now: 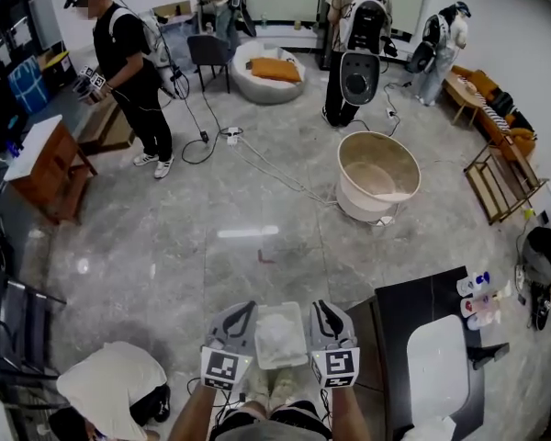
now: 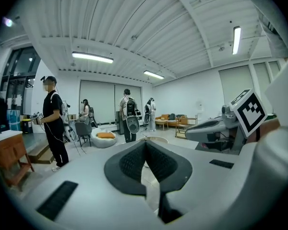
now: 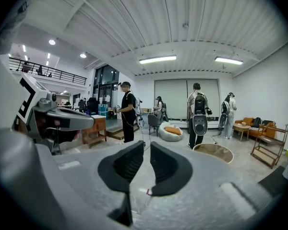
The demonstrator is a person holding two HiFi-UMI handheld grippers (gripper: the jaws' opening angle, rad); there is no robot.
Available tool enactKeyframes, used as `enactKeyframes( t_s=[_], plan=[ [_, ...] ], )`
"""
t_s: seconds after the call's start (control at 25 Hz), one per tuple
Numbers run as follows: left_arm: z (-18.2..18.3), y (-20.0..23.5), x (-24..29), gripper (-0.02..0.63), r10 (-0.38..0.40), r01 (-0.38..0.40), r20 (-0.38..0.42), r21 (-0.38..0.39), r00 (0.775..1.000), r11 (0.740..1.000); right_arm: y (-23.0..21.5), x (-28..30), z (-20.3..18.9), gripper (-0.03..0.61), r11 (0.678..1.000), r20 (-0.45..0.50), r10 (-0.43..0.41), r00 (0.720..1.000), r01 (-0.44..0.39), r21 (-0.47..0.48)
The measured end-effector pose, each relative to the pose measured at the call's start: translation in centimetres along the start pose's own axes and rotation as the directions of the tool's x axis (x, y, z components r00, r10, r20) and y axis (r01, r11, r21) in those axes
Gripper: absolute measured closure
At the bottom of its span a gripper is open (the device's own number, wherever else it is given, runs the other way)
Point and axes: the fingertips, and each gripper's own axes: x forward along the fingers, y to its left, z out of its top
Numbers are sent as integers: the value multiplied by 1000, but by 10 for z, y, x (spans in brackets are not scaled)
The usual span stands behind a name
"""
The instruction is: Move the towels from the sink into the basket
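- Towels: none shows clearly. The likeliest is a pale crumpled cloth (image 1: 281,335) lying between the two grippers in the head view; whether it is held cannot be told.
- Left gripper (image 1: 242,316): jaws pressed together, with no cloth between them in its own view.
- Right gripper (image 1: 328,318): jaws all but closed, with a thin empty slit left.
- White oblong sink (image 1: 438,366), set in a dark counter (image 1: 411,299), is at right. The round beige basket (image 1: 378,175) stands well apart on the floor.
- Handling, as judged: soft, light and limp. Pinch a raised fold or corner and expect it to drape.
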Motion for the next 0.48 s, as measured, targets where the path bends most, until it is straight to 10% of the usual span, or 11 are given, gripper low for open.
enactKeyframes(
  t_s=[0.48],
  plan=[
    [25, -32, -26, 604, -45, 45, 45, 18, 998, 999, 0, -44, 20, 578, 999, 30, -45, 999, 46, -12]
  ],
)
